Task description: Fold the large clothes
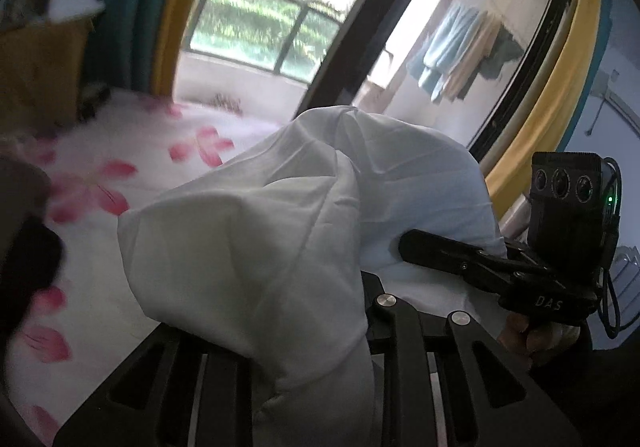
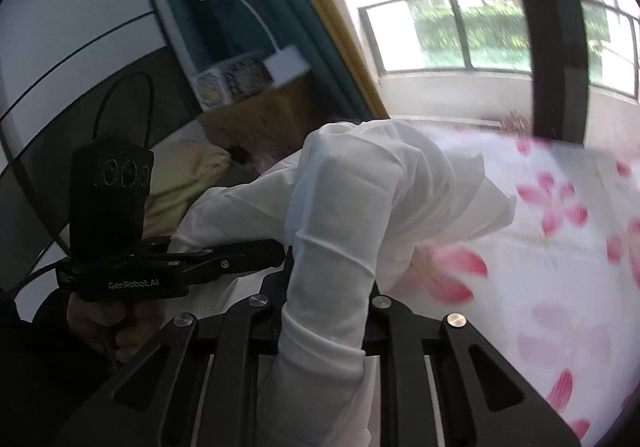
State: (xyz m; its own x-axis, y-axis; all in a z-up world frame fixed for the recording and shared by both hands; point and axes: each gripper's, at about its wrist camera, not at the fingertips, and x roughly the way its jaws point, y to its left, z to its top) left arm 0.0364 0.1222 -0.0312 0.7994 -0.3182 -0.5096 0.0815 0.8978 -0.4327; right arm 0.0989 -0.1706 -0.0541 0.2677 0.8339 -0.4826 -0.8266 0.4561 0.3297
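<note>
Obs.: white garment, thin woven cloth, bunched and lifted off the bed, which carries a white sheet printed with pink petals. The cloth drapes over both tools and hides the fingertips in each wrist view.

Left tool: jaws drawn close, cloth gathered between them and spilling over the front; clamped on the white garment as far as the view allows. It also shows in the right wrist view, with its tips buried in a fold and a hand on the grip below.

Right tool: likewise narrowed onto a wad of the same cloth, a sleeve-like tube hanging down through the jaws. In the left wrist view it appears at the right, with its nose pushed into the fabric.

Handling, judged: light, limp, no stiffness of its own. It will sag between the two holds and fold wherever unsupported. Smooth weave, so a thin pinch may slip; a doubled layer holds better. Not fragile, but it creases readily.

Where to hold, judged: at seams or hems, shoulders or bottom corners, well apart, so the panel hangs flat. The present holds look bunched rather than on an edge. Which part of the garment each one has, I cannot tell.

Background: balcony railing and laundry hanging outside.
</note>
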